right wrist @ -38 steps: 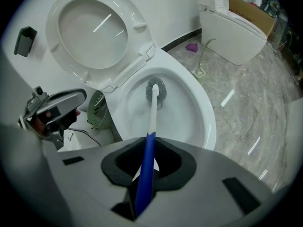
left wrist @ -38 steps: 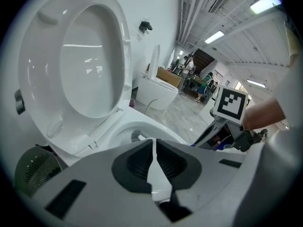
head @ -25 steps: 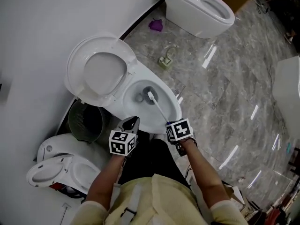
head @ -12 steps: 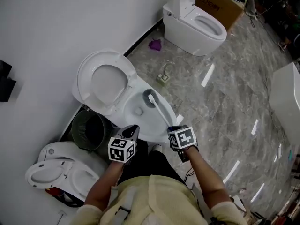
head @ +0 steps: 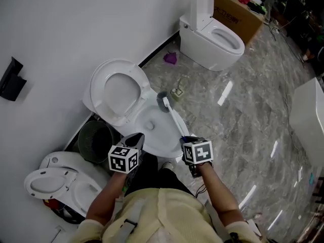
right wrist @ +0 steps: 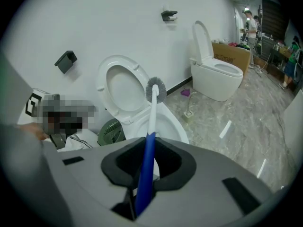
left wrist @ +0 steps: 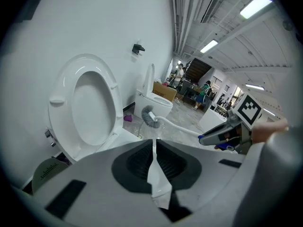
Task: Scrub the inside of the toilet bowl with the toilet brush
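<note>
Grey marble floor (head: 243, 110) beside a white wall (head: 61, 24).
A spare toilet (head: 215, 37) stands lid-up by a cardboard box (head: 235, 14); a dark bin (head: 95, 140) (round, ribbed) sits against the wall, a purple scrap (head: 170, 58) farther along.

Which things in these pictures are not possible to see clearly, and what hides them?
1. Head view: where the right gripper meets the toilet brush, under its marker cube.
2. Left gripper view: the toilet bowl inside, behind the left gripper body.
3. Head view: whether the brush head touches the rim, too small.
</note>
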